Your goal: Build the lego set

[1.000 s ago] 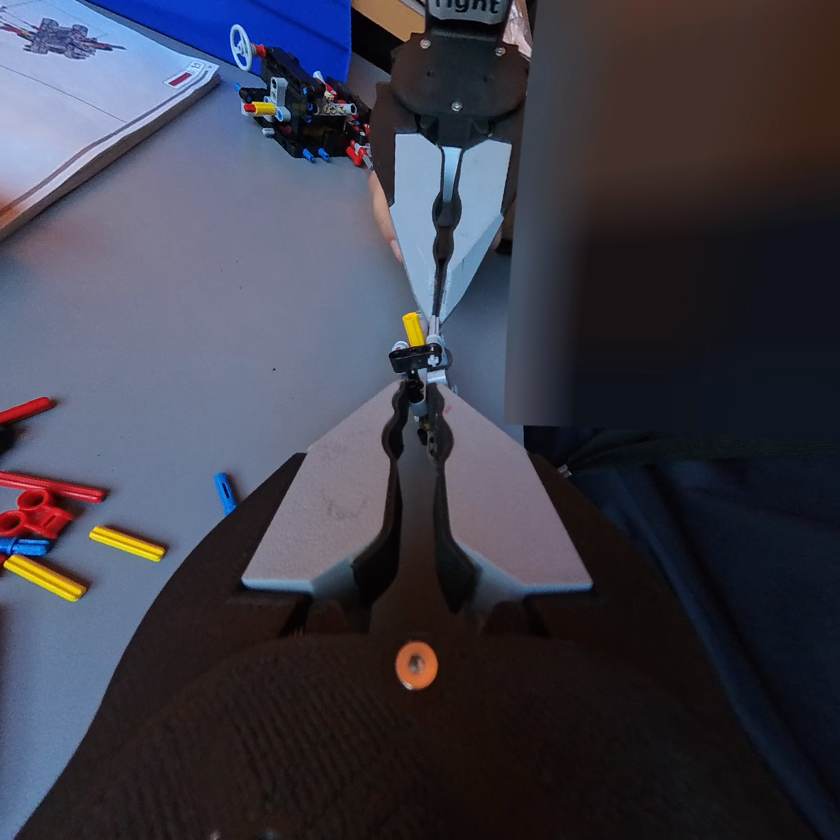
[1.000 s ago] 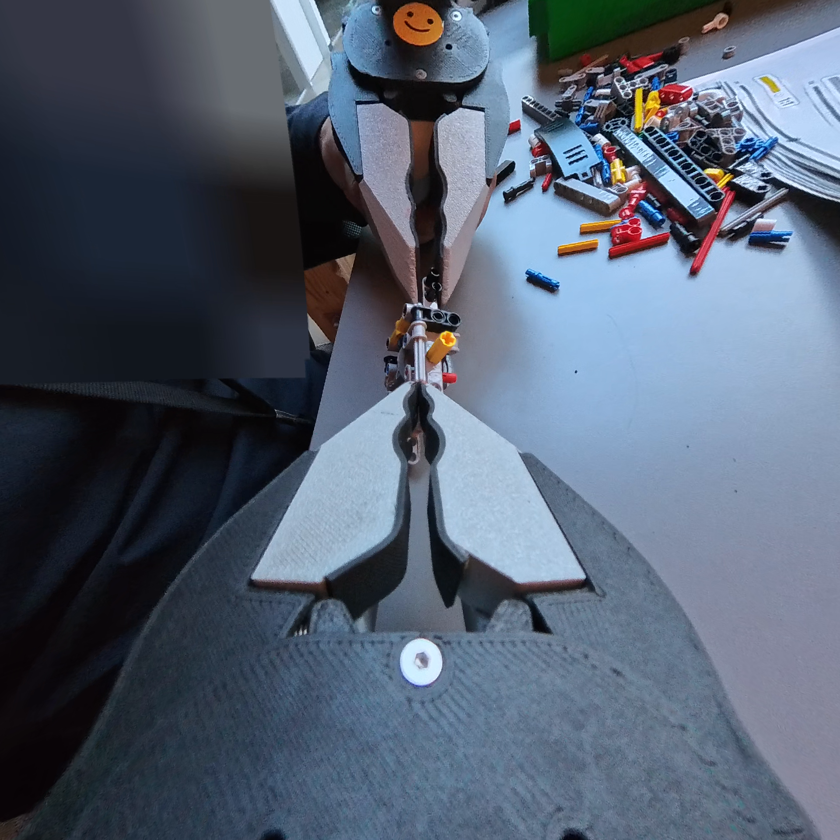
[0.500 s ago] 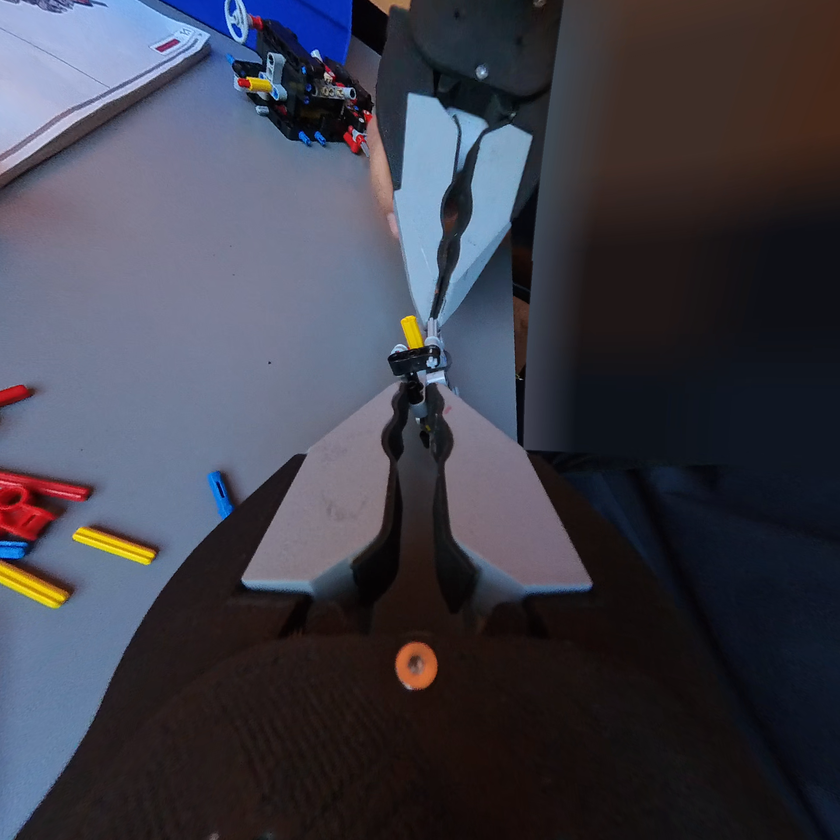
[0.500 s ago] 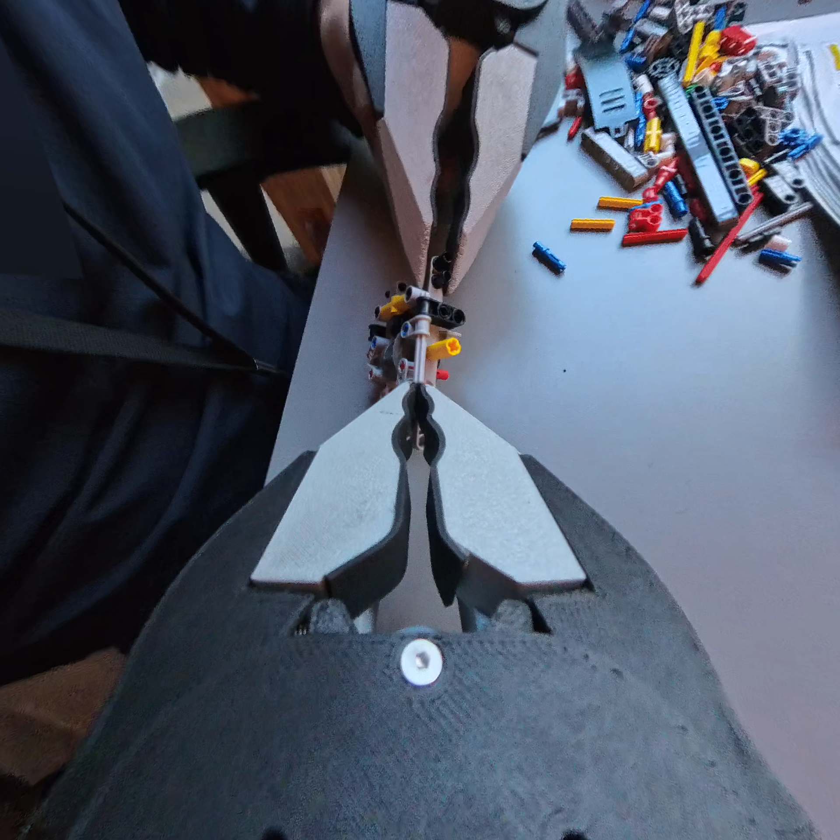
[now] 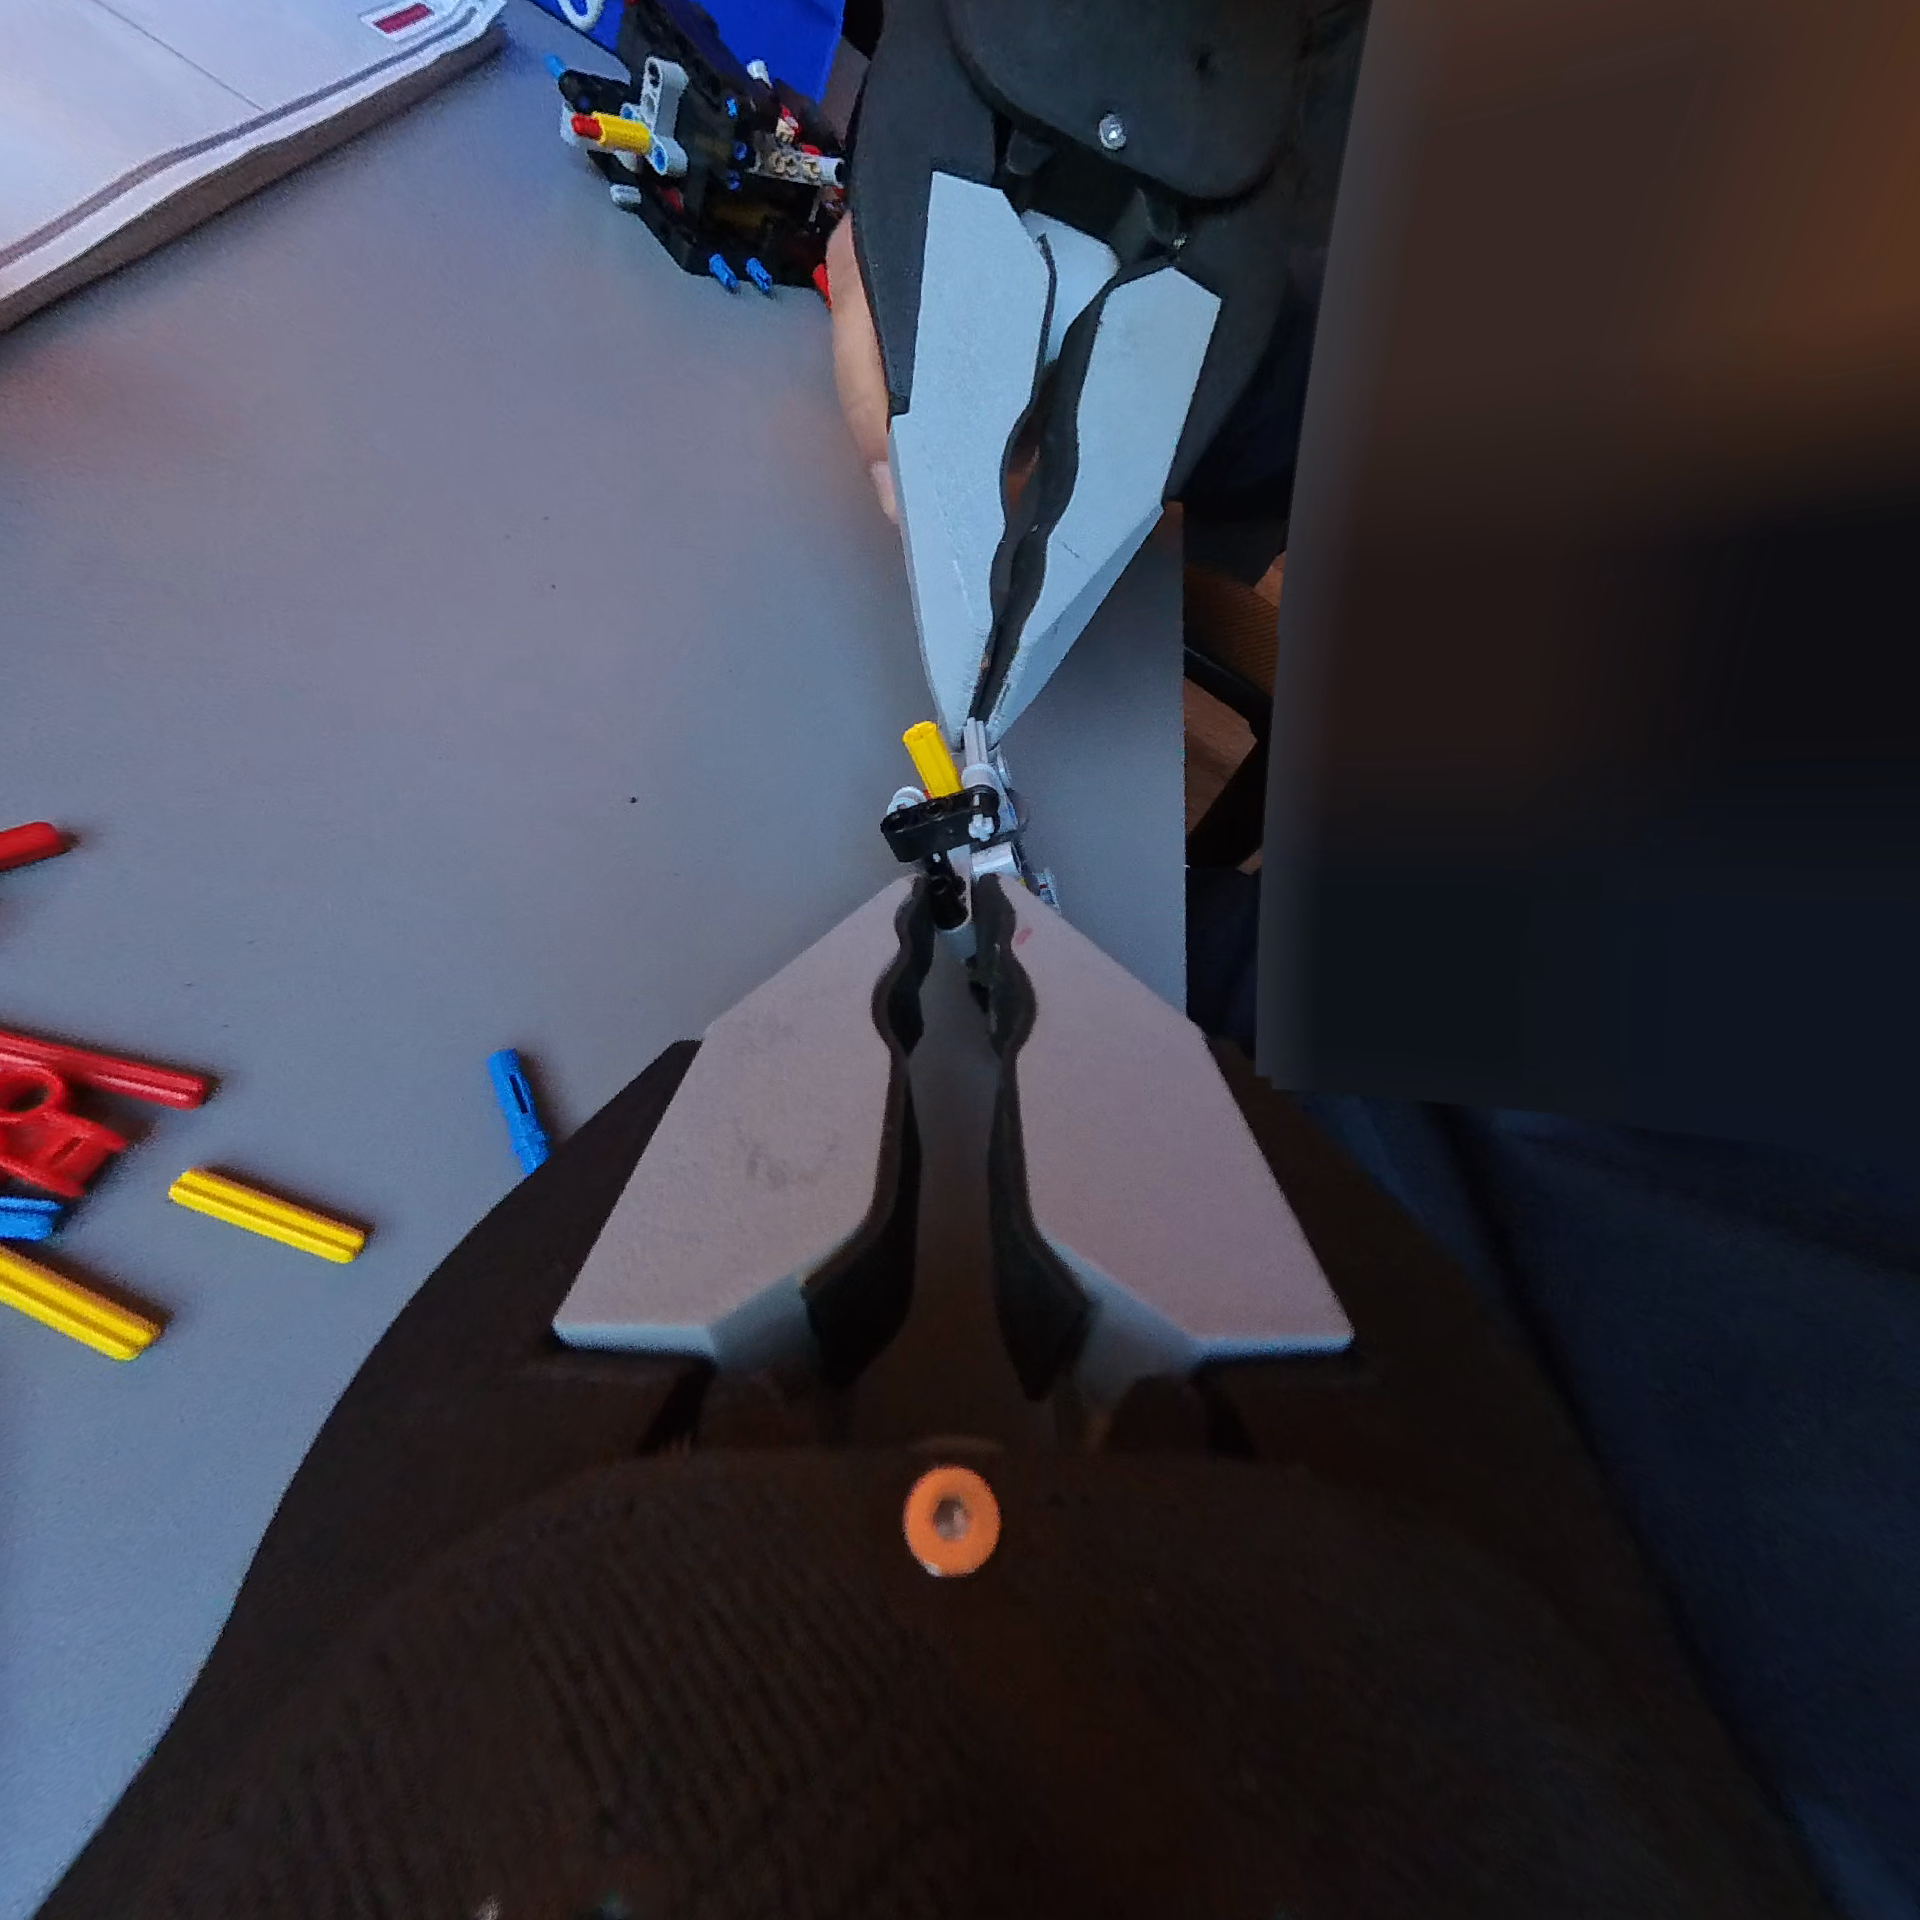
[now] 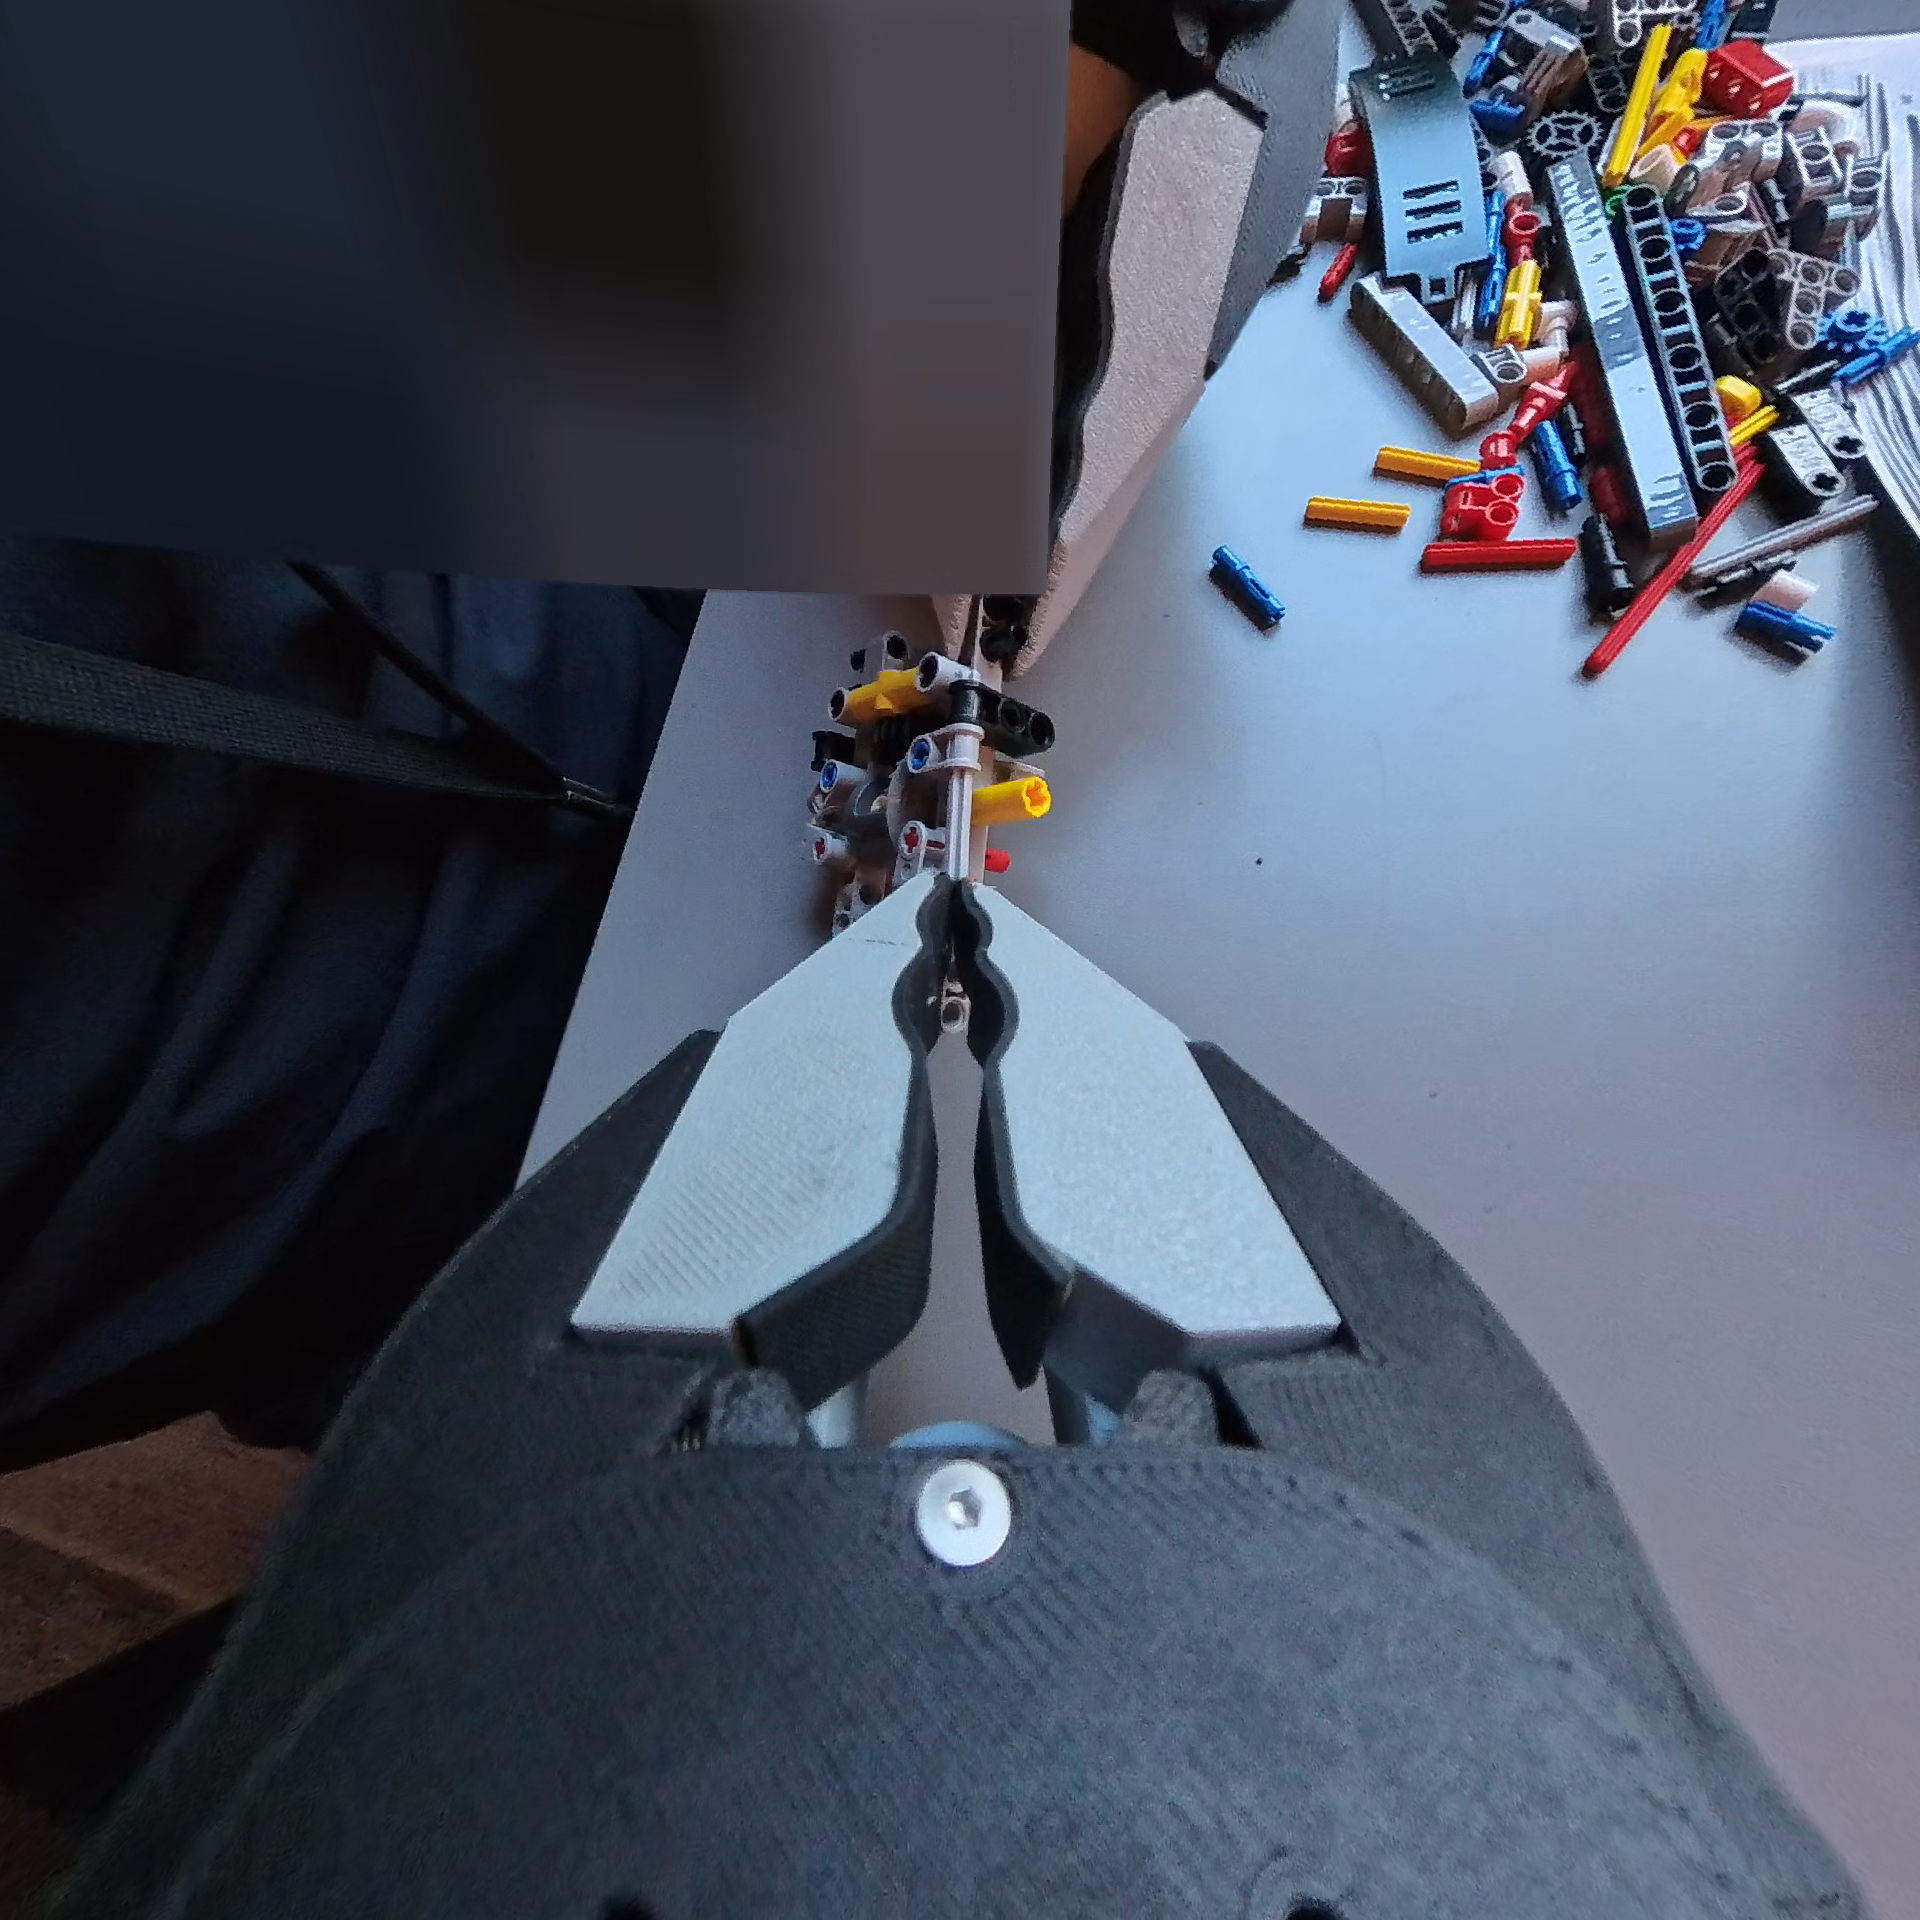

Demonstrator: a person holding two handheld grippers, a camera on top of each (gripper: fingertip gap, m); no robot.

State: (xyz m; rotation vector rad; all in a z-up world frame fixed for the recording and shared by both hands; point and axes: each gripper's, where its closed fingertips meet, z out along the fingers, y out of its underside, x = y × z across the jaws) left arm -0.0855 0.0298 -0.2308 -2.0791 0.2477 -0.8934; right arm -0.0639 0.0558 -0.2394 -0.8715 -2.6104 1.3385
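Between the two tools, above the table (image 5: pixel 312 582) edge, hangs a small brick assembly (image 5: pixel 951 816).

Left wrist view: left tool (image 5: pixel 956 899) is clamped on the assembly's black pin end; right tool (image 5: pixel 982 717) meets it from opposite, pinching its grey axle. A black model (image 5: pixel 717 156) sits far back.

Right wrist view: right tool (image 6: pixel 951 883) is pressed together on the axle (image 6: pixel 961 821). Only here do the assembly's far side and the parts pile (image 6: pixel 1621 291) show.

Judged step: seating the axle; a straight push is needed.
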